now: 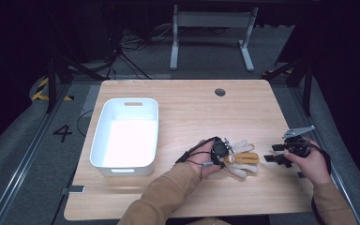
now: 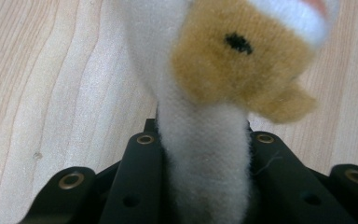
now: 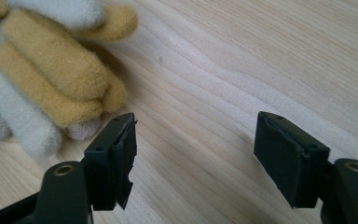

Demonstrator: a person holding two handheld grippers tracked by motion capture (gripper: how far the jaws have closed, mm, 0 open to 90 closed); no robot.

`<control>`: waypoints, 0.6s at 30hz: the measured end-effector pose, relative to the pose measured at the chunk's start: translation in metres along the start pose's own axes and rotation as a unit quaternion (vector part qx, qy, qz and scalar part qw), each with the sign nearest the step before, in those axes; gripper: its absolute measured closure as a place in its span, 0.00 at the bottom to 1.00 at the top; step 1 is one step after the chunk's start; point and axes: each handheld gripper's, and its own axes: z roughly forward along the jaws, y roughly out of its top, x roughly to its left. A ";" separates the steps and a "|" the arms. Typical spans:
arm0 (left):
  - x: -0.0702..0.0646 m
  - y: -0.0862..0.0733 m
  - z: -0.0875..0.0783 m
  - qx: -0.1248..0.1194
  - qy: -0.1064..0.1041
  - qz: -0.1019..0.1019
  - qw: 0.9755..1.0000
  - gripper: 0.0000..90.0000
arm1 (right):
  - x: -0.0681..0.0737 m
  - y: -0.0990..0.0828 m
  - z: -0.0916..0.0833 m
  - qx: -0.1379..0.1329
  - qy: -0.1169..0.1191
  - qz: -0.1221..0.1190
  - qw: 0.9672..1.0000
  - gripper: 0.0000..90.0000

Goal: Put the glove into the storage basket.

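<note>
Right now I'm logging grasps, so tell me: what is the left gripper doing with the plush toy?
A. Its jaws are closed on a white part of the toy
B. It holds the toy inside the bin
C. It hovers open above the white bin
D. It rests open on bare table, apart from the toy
A: in the left gripper view the left gripper has both black jaws pressed against a white limb of the plush toy, over the wooden table.

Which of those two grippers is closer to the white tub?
Left. The left gripper, shut on the plush toy, sits just right of the white tub; the open right gripper is farther right, beyond the toy.
</note>
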 end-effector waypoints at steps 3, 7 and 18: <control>-0.001 0.001 0.000 0.002 0.002 -0.002 1.000 0.85 | -0.001 0.000 0.000 -0.001 0.000 0.000 1.000 0.34; 0.000 0.001 -0.003 0.003 -0.005 -0.017 1.000 0.85 | -0.003 0.000 -0.003 -0.003 -0.001 0.006 1.000 0.34; -0.004 0.002 -0.034 -0.009 -0.016 -0.041 0.999 0.85 | -0.005 0.002 -0.001 -0.005 0.003 0.015 1.000 0.34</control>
